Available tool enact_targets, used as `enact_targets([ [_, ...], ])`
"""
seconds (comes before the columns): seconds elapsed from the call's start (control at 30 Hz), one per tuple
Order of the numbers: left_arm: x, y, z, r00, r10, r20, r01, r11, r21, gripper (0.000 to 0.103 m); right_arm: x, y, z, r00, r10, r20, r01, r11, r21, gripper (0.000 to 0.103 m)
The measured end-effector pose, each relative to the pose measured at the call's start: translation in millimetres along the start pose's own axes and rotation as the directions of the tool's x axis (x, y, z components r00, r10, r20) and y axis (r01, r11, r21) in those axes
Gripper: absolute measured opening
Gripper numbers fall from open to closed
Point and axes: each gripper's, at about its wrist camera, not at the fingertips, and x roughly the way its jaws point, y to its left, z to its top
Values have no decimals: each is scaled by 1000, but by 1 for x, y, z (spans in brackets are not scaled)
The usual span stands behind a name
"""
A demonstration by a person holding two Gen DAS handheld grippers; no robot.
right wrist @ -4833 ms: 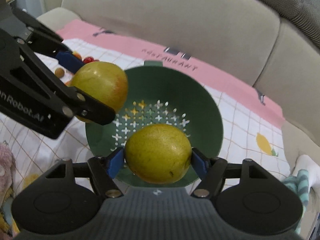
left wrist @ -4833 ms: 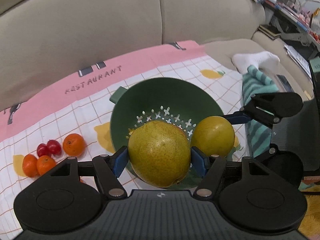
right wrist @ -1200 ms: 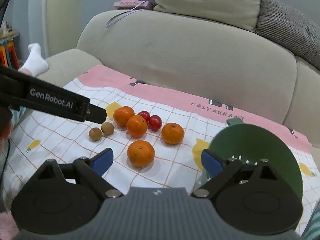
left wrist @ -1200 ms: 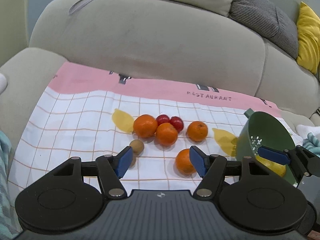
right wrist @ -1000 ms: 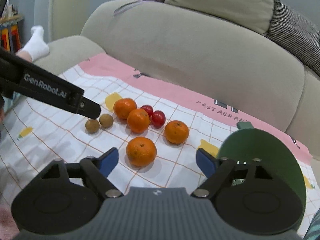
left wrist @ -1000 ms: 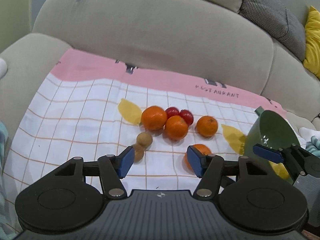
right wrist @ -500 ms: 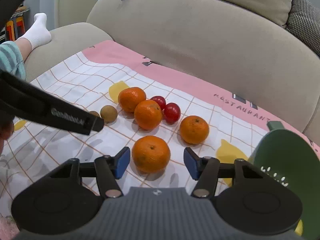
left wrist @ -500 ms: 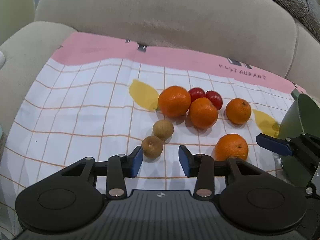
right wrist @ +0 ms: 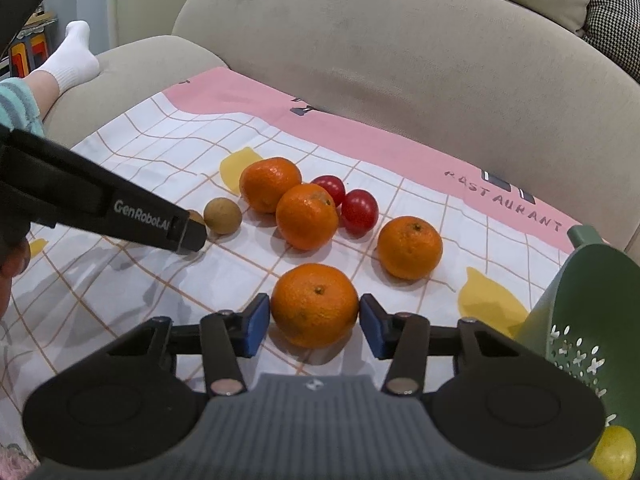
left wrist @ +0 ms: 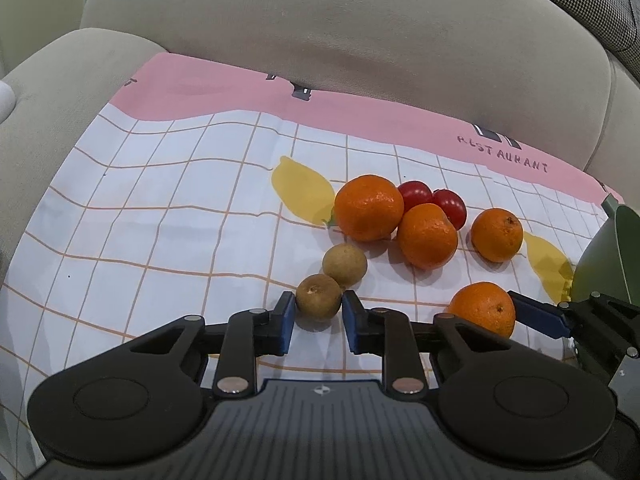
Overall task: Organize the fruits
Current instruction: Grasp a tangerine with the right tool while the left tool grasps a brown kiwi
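Note:
Fruit lies on a checked cloth (left wrist: 160, 240) on a sofa. My left gripper (left wrist: 318, 314) has its blue pads either side of a small brown fruit (left wrist: 319, 296), touching or nearly touching it; a second brown fruit (left wrist: 345, 265) lies just behind. My right gripper (right wrist: 314, 322) brackets the nearest orange (right wrist: 315, 304), pads close to its sides with slight gaps. Three more oranges (right wrist: 307, 216) (right wrist: 270, 184) (right wrist: 410, 247) and two red cherry tomatoes (right wrist: 359, 207) lie beyond. The green colander (right wrist: 592, 312) stands at the right, with a yellow fruit (right wrist: 614, 452) at its lower edge.
The sofa backrest (left wrist: 340, 40) rises behind the cloth. A person's leg with a white sock (right wrist: 68, 60) rests on the sofa arm at the left. The left gripper's black arm (right wrist: 100, 208) crosses the right wrist view.
Both grippers have come down and forward to the fruit. The left jaws have narrowed around the small brown fruit; the right jaws have narrowed around the near orange.

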Motion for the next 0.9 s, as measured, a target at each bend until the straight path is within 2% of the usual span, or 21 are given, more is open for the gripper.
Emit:
enact_targets([
  [0.3,-4,-2,0,1000,7,-5,-7,1000,-2,28,2,-2,0,1000,13,-25,-12,1000,19,46],
  [0.4,-8,1,0,1000,-12,-8,11,1000,-29,28,-3,-2,-1,1000,16,-19,-16,1000,17,45],
  [0.53,-16,1,-2,1000,-1,-5,1,1000,-31,28,-13,-3,-2,1000,18,-8,-18,1000,14,45],
  [0.77,-36,-6,-6,999,-47,4,47,998,-33,28,-32,-6,-3,1000,25,8,-25,1000,11,45],
  [0.9,-50,-21,-6,997,-75,29,75,997,2,28,-49,-6,-4,999,25,34,-25,1000,-15,45],
])
